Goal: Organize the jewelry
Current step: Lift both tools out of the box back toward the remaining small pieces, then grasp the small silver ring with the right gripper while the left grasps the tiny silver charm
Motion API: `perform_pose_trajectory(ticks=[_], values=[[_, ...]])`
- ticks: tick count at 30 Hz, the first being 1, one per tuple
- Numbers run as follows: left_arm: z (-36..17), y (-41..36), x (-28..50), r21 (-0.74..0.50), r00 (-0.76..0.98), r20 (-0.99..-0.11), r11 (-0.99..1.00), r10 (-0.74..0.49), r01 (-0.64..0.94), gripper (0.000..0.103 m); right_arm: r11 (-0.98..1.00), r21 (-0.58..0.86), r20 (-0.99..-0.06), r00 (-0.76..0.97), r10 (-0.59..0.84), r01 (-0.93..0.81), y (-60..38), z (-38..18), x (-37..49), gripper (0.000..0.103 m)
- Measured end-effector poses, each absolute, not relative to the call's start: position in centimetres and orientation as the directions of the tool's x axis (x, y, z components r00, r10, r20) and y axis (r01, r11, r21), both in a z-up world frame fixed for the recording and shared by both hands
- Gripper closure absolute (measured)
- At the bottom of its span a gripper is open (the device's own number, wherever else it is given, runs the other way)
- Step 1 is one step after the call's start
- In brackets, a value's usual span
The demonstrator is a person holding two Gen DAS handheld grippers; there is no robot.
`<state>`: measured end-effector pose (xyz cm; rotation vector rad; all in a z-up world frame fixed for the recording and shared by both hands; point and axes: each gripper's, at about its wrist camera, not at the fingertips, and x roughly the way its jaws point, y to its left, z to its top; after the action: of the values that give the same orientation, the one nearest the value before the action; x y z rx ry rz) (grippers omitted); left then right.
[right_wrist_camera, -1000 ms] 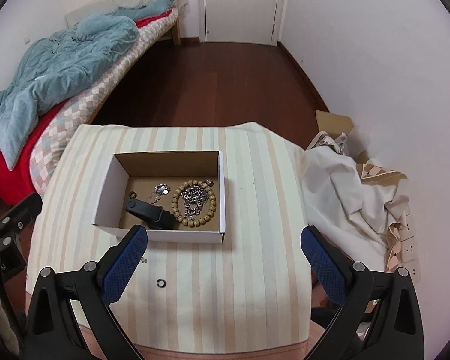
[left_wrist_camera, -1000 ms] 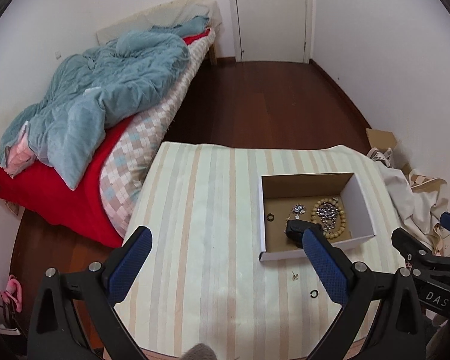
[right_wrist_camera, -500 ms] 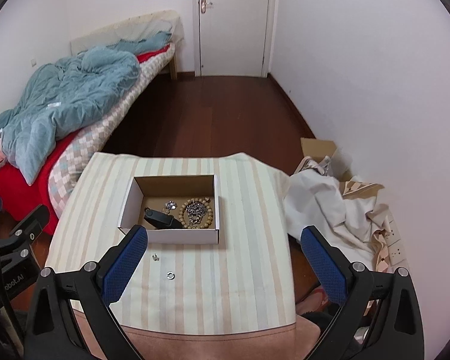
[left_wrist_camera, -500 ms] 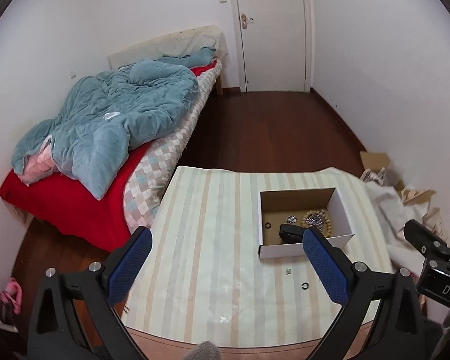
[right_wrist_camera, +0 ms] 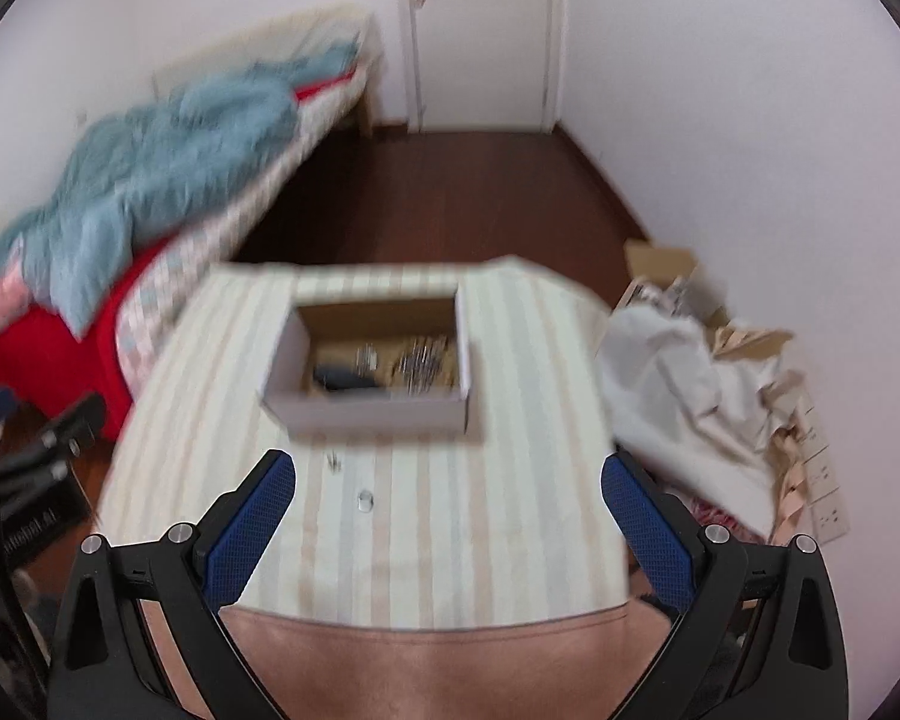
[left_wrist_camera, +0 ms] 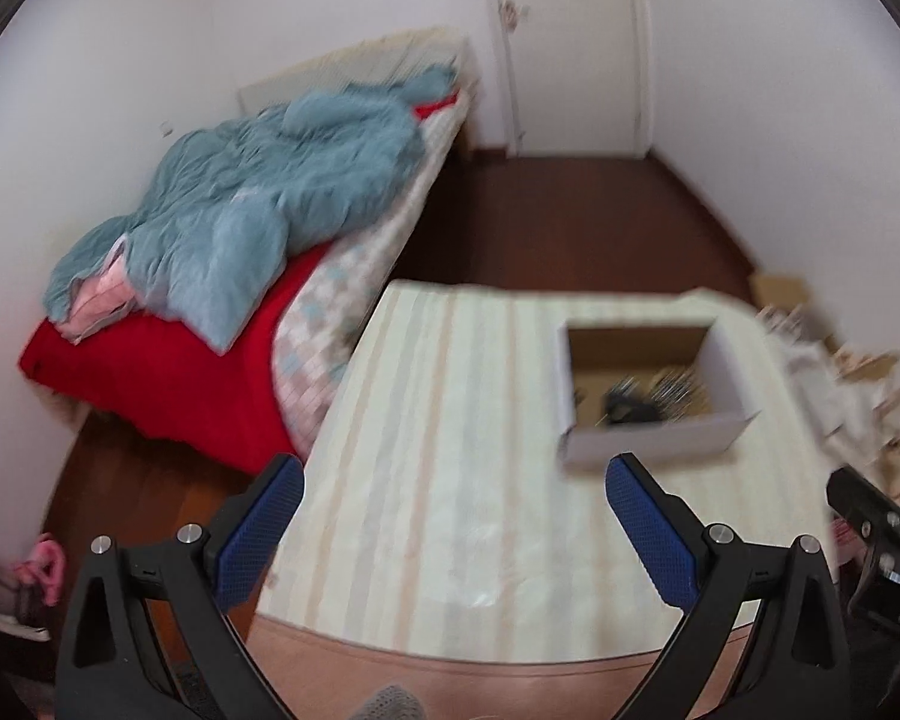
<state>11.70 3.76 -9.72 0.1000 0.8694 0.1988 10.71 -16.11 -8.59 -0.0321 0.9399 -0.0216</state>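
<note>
A white cardboard box (right_wrist_camera: 378, 411) stands on the striped table (right_wrist_camera: 510, 510). It holds blurred jewelry: beads, a silver chain and a dark item (right_wrist_camera: 345, 381). The box also shows in the left wrist view (left_wrist_camera: 654, 444). A small ring (right_wrist_camera: 365, 501) and a tiny piece (right_wrist_camera: 333, 461) lie on the cloth in front of the box. My right gripper (right_wrist_camera: 448, 531) is open and empty, well back from the box. My left gripper (left_wrist_camera: 455, 531) is open and empty over the table's near left part.
A bed with a blue quilt (left_wrist_camera: 258, 204) and red sheet stands at the left. A heap of white cloth (right_wrist_camera: 684, 396) and cardboard lies right of the table. Dark wood floor and a white door (right_wrist_camera: 480, 30) are behind.
Both grippers have kept pulling back and up from the table, so the box looks smaller and farther. Both views are now blurred by motion. Both grippers stay open.
</note>
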Motion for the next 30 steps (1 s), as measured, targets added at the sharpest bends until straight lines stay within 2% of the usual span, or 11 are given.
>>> perform_pose_trajectory(ticks=[2, 4, 5, 9, 15, 16, 19, 20, 25, 30], values=[[-12.7, 4.3, 12.4, 0.221, 0.567, -0.780, 0.964, 0.266, -0.148, 0.000, 0.999, -0.045, -0.835, 0.549, -0.034, -0.007, -15.5, -11.8, 11.4, 0.002], [-15.6, 5.0, 13.0, 0.274, 0.513, -0.800, 0.950, 0.312, -0.152, 0.000, 0.999, -0.022, -0.867, 0.498, -0.005, -0.028, -14.9, -15.5, 12.3, 0.017], [-16.8, 5.3, 13.3, 0.289, 0.489, -0.810, 0.946, 0.325, -0.149, 0.000, 0.999, -0.006, -0.879, 0.477, 0.011, -0.034, -14.6, -16.9, 12.8, 0.031], [-21.0, 6.7, 14.2, 0.362, 0.411, -0.825, 0.921, 0.388, -0.144, 0.000, 0.997, 0.045, -0.903, 0.425, 0.070, -0.068, -13.4, -21.8, 14.3, 0.046], [-24.1, 8.7, 14.7, 0.386, 0.347, -0.843, 0.912, 0.411, -0.142, 0.000, 0.993, 0.060, -0.910, 0.404, 0.097, -0.102, -11.7, -25.5, 15.8, 0.047], [-24.2, 8.7, 14.8, 0.385, 0.344, -0.844, 0.912, 0.411, -0.142, 0.000, 0.992, 0.054, -0.912, 0.399, 0.094, -0.112, -11.4, -26.0, 15.9, 0.050], [-24.8, 8.9, 15.1, 0.378, 0.333, -0.852, 0.915, 0.403, -0.140, 0.000, 0.988, -0.011, -0.896, 0.440, 0.058, -0.153, -10.5, -26.1, 15.9, 0.076], [-24.9, 8.8, 15.3, 0.371, 0.333, -0.856, 0.919, 0.395, -0.136, 0.000, 0.987, -0.023, -0.893, 0.447, 0.051, -0.158, -10.3, -26.2, 16.0, 0.090], [-24.6, 6.8, 16.2, 0.300, 0.356, -0.879, 0.948, 0.316, -0.102, 0.000, 0.994, -0.001, -0.885, 0.463, 0.052, -0.113, -12.7, -25.3, 16.1, 0.090], [-24.1, 1.9, 18.0, 0.112, 0.381, -0.918, 0.994, 0.107, -0.009, 0.001, 0.999, 0.042, -0.882, 0.470, 0.030, 0.015, -18.5, -24.3, 15.5, 0.090]])
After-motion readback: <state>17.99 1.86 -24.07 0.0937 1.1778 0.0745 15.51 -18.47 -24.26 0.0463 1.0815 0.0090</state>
